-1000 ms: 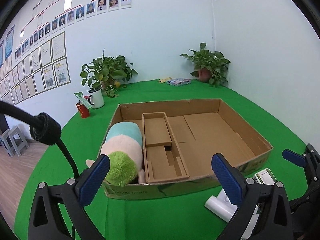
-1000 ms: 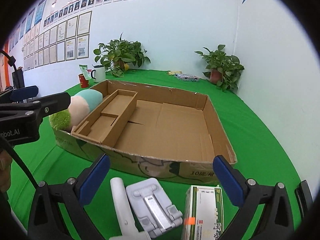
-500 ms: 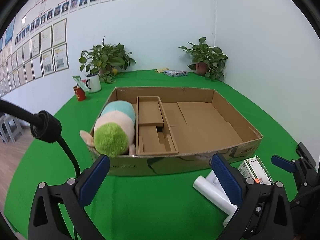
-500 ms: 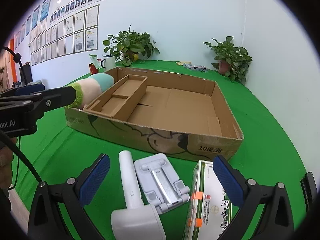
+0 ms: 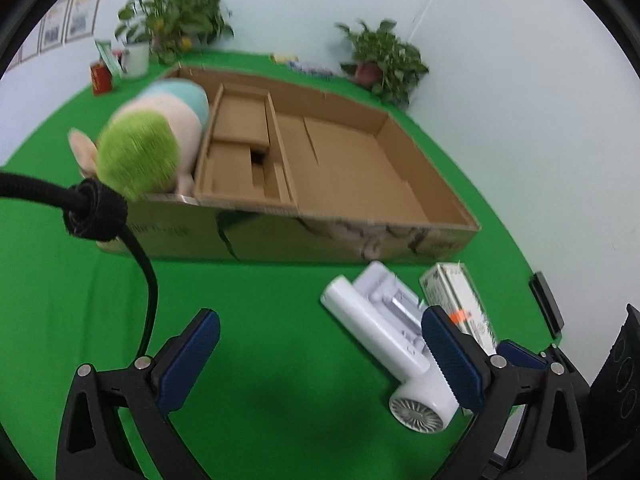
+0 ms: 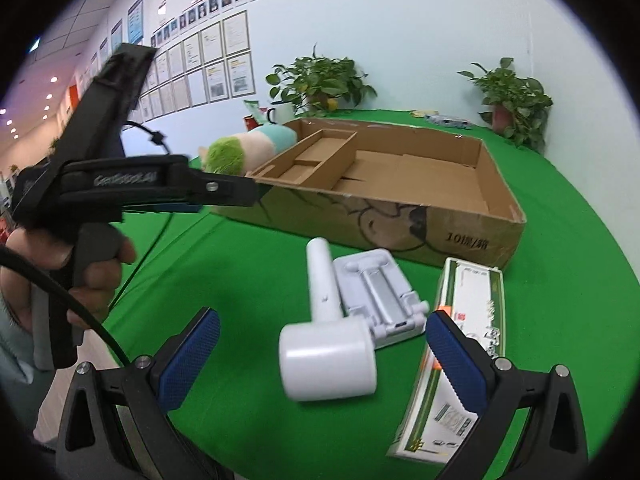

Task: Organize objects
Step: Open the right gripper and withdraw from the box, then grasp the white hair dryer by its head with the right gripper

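A shallow cardboard box (image 5: 344,240) (image 6: 400,220) lies on the green table, with a plush toy (image 5: 152,148) (image 6: 248,148) in its left compartment. In front of it lie a white hair dryer (image 5: 384,340) (image 6: 332,336), a white folding stand (image 5: 392,292) (image 6: 380,292) and a green-and-white carton (image 5: 460,300) (image 6: 464,344). My left gripper (image 5: 320,360) is open and empty above bare cloth left of the dryer. My right gripper (image 6: 320,360) is open and empty, its fingers on either side of the dryer's head.
Two potted plants (image 5: 176,24) (image 5: 380,56), a white mug (image 5: 136,60) and a red can (image 5: 100,78) stand at the table's far edge. A small packet (image 6: 444,120) lies near the right plant. The left gripper's body (image 6: 132,184) shows in the right wrist view.
Both grippers have pulled back from the box and dropped toward the items in front of it. The dryer, stand and carton now sit closer and larger in both views.
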### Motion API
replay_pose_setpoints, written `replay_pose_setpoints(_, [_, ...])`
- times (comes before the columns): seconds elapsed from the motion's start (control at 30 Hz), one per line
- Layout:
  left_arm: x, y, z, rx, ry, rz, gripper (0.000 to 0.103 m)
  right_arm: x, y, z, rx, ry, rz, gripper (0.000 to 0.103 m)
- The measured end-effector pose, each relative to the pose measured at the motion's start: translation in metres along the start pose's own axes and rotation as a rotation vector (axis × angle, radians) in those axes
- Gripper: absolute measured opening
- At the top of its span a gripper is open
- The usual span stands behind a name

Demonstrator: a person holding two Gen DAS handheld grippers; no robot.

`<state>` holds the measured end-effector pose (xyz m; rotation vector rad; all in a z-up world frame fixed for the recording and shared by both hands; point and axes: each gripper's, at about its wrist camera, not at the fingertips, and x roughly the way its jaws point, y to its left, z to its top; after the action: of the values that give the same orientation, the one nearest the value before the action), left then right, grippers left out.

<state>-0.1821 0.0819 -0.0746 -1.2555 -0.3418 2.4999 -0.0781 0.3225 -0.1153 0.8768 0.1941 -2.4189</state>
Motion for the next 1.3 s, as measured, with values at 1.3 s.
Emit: replay_pose_setpoints(1.3, [0.093,-0.004,0.005,-0.049,0.268,-0.191,0.065,0.032,0.038,0.0,0.032,0.126,0.032,0.06])
